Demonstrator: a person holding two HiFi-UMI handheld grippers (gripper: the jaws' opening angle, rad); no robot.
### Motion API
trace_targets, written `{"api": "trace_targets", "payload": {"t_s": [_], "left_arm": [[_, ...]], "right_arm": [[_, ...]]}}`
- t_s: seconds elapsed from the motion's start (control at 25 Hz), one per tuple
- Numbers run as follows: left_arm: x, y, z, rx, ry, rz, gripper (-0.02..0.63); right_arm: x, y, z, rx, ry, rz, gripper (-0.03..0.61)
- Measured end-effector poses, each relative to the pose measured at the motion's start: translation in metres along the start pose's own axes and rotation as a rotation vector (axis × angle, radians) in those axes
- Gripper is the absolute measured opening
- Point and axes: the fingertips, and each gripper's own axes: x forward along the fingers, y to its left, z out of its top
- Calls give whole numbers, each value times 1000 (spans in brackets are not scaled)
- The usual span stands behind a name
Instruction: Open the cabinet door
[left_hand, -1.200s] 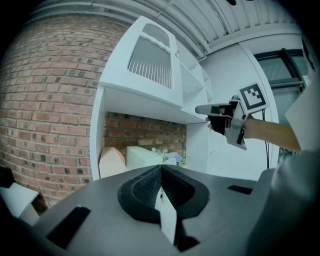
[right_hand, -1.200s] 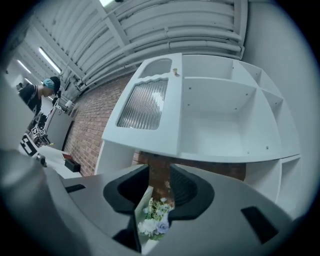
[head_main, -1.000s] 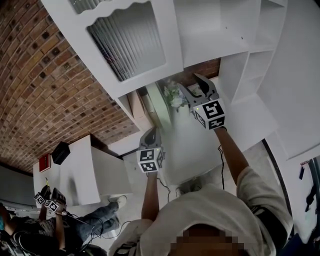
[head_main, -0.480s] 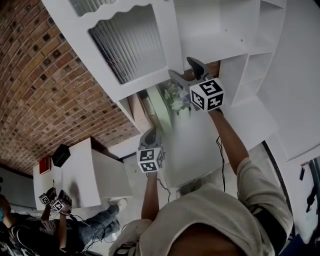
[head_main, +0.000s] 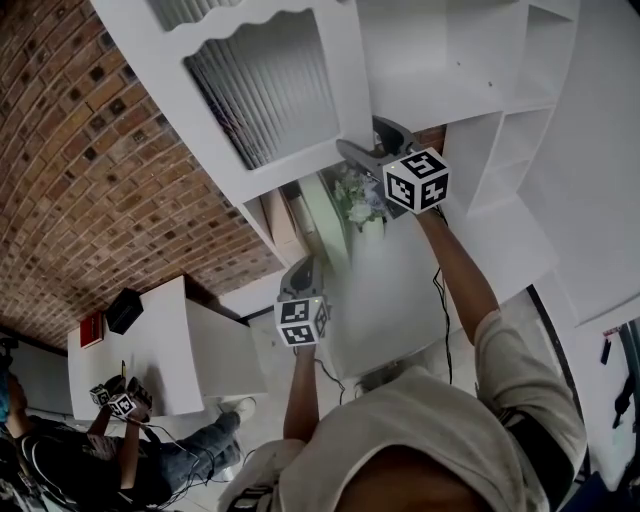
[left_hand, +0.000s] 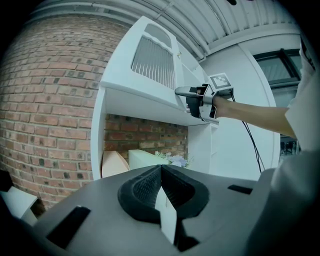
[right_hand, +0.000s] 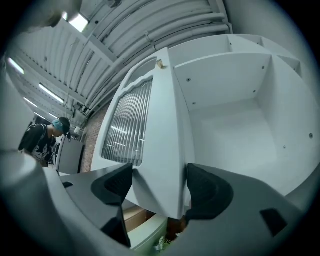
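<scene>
The white cabinet door has a ribbed glass panel and stands a little out from the cabinet. My right gripper is at the door's lower corner. In the right gripper view the door fills the gap of this gripper. Its jaws straddle the door's edge and are closing, and I see no firm press from the pads. The bare shelf compartment shows behind the door. My left gripper hangs lower, in front of the open shelf, shut on nothing. From the left gripper view the right gripper sits at the door's edge.
A small bunch of flowers and flat boards stand in the niche under the door. A brick wall runs behind. At the lower left, a person with other grippers stands by a white table.
My right gripper has risen from the niche to the door's lower corner, rolled, and opened wider around the edge. The left gripper has stayed put.
</scene>
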Motion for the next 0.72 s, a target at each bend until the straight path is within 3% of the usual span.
{"api": "trace_targets", "payload": {"t_s": [0.72], "left_arm": [[-10, -8, 5, 3, -22, -68, 26]], "right_arm": [[-24, 11, 5, -76, 24, -143, 291]]}}
